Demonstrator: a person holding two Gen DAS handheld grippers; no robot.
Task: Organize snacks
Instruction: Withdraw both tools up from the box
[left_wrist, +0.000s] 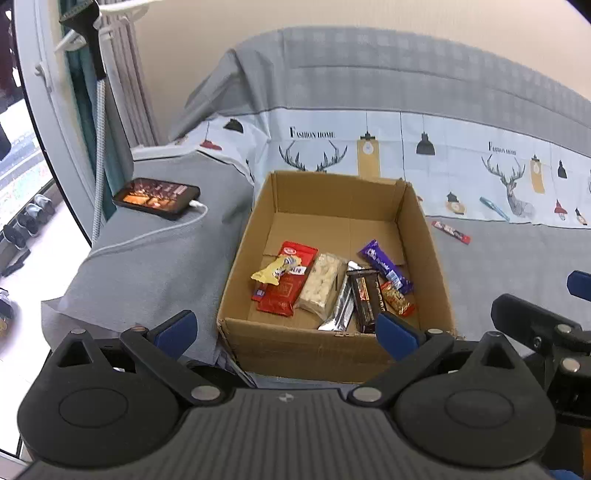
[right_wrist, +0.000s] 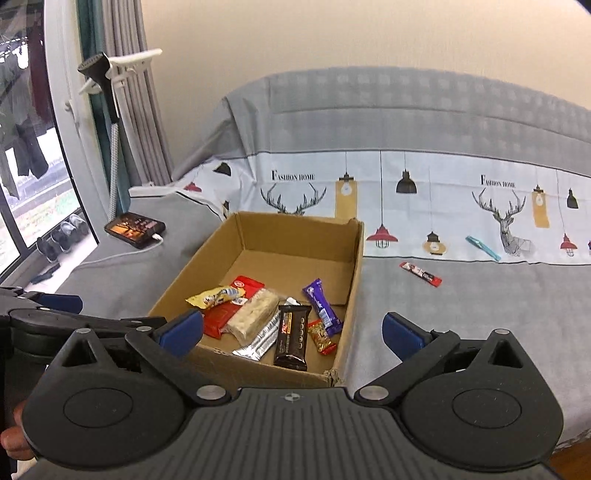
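An open cardboard box (left_wrist: 424, 236) (right_wrist: 354, 258) sits on the grey bed and holds several wrapped snacks: a red pack (left_wrist: 284, 291), a yellow one (left_wrist: 273, 271), a white bar (left_wrist: 321, 282), a silver bar (left_wrist: 341, 306), a dark bar (left_wrist: 365, 299) (right_wrist: 293, 338), a purple bar (left_wrist: 384, 264) (right_wrist: 323, 306). A red stick snack (left_wrist: 451, 232) (right_wrist: 422, 274) and a blue one (left_wrist: 494, 209) (right_wrist: 482, 247) lie on the bed right of the box. My left gripper (left_wrist: 286, 332) is open and empty above the box's near wall. My right gripper (right_wrist: 291, 332) is open and empty above the box's near right corner.
A phone (left_wrist: 157, 197) (right_wrist: 135, 229) with a lit screen and a white cable lies on the bed left of the box. A patterned sheet (left_wrist: 443, 147) covers the back. A window, curtain and a steamer stand (left_wrist: 98, 110) are at the left.
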